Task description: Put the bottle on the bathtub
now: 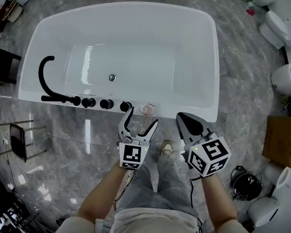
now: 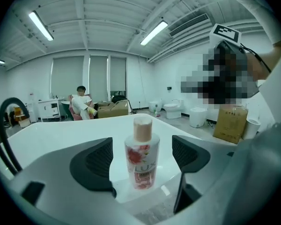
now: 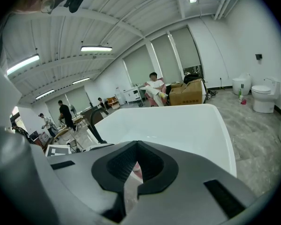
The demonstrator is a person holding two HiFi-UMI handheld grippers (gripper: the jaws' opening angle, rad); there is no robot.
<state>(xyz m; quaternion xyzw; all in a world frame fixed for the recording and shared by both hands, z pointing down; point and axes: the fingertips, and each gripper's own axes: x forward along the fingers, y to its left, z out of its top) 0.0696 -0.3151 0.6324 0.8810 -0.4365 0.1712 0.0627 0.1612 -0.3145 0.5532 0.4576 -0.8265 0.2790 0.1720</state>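
- Grey marble floor (image 1: 63,144) runs along the near side of the white bathtub (image 1: 211,57), with open room to the person's left and right. A shoe (image 1: 167,149) stands between the two grippers.
- Left gripper (image 1: 142,118): jaws wide apart, tips reaching up to the near rim, gripping nothing.
- Right gripper (image 1: 184,119): jaws pressed together with nothing between them, tips just short of the rim.
- Bottle (image 2: 142,158), pink-labelled with a tan cap, stands upright on the tub's near rim. It is between the left jaws with a gap on each side, touching neither.
- Left of it along the rim sit black knobs (image 1: 97,102) and a curved black faucet (image 1: 44,74); right of it the rim lies bare to the corner.
- Beyond, the basin slopes to a drain (image 1: 112,77).
- Far right, toilets (image 1: 279,28) line the floor.
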